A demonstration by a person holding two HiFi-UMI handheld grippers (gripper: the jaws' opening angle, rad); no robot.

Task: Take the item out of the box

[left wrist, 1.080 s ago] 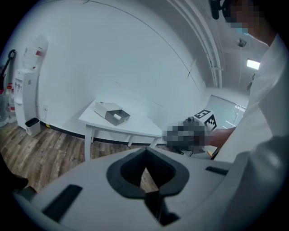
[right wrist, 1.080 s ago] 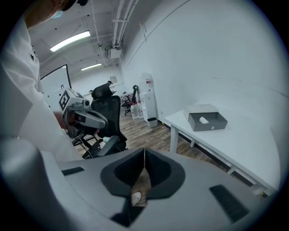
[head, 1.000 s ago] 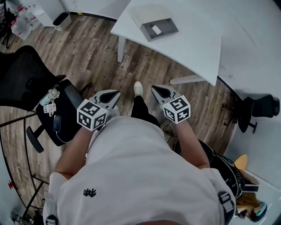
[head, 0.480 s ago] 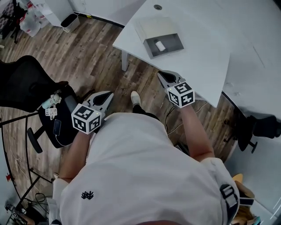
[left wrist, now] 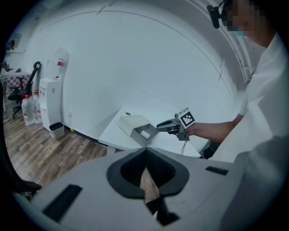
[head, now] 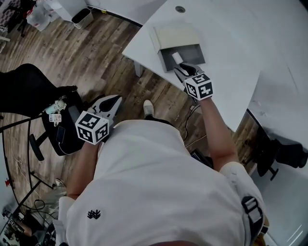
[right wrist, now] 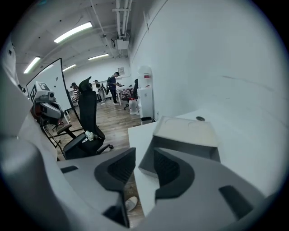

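Observation:
An open grey box (head: 188, 52) sits near the corner of the white table (head: 231, 57), its pale lid (head: 175, 35) folded back behind it. A small white item (head: 177, 57) lies inside. My right gripper (head: 182, 69) is at the box's near wall. Its jaws are opening, and nothing is between them. In the right gripper view the box (right wrist: 198, 149) and lid (right wrist: 185, 130) fill the space just beyond the right gripper (right wrist: 144, 153). My left gripper (head: 115, 100) hangs low over the wood floor, shut and empty. The left gripper view shows the box (left wrist: 137, 128) far off.
A black office chair (head: 29, 91) stands left of me. Beside it a black seat (head: 62, 127) carries small loose things. A bin (head: 83, 17) stands by the far wall. People stand far down the room (right wrist: 110, 88). A cable hole (head: 180, 9) marks the table behind the box.
My right gripper has reached forward from beside my body to the box's near wall, and its jaws have parted. The left gripper has stayed low by my side.

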